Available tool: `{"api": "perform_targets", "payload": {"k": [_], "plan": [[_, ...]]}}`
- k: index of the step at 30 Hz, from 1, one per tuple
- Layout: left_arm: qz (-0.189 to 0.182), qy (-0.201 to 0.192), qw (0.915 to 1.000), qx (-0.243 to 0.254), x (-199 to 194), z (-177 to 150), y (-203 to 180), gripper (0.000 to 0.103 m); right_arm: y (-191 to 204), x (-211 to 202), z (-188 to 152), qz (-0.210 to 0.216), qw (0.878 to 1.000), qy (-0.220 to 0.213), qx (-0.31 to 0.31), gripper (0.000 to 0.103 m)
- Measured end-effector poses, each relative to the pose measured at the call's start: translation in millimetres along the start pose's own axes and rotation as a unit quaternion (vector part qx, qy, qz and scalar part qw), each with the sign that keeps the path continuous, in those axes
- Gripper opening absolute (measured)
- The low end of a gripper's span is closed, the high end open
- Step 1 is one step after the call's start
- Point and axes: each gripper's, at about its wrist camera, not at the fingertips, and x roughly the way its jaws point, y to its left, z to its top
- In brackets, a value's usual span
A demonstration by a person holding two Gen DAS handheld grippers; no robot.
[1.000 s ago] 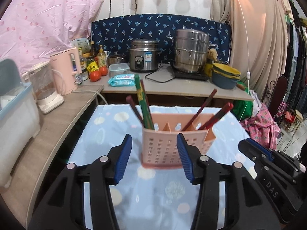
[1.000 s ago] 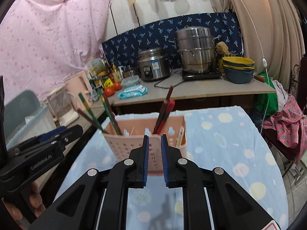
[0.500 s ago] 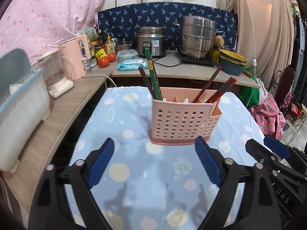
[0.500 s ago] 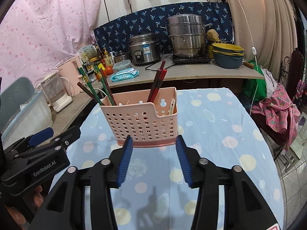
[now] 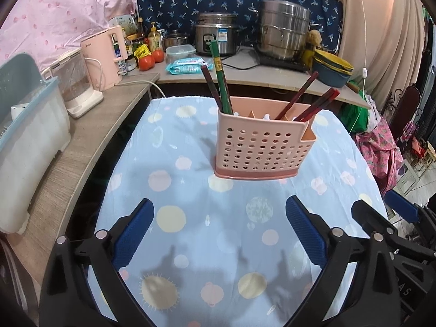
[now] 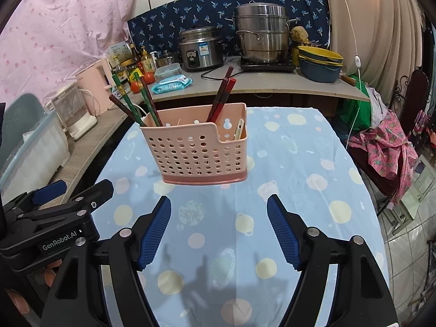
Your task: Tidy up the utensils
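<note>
Pink utensil basket (image 5: 259,147) holds chopsticks (image 5: 220,81); left gripper (image 5: 219,230) and right gripper (image 6: 218,231) fingers spread, empty.

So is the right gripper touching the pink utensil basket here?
Apart. Right wrist view: the right gripper is open, tablecloth showing between it and the basket.

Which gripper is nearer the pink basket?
Right, slightly, though it's close. The right gripper sits open just before the basket; the left gripper hangs open, a bit further back.
</note>
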Motion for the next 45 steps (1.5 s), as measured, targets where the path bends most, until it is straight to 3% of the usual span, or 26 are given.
{"api": "perform_targets", "payload": {"k": [15, 45], "plan": [[0.013, 0.028, 0.9995, 0.007, 11, -2, -4, 0.093, 6, 7, -4, -0.032, 0.999, 0.022, -0.027, 0.07], [0.022, 0.036, 0.999, 0.014, 23, 2, -5, 0.093, 5, 19, 0, -0.043, 0.998, 0.031, -0.032, 0.07]]}}
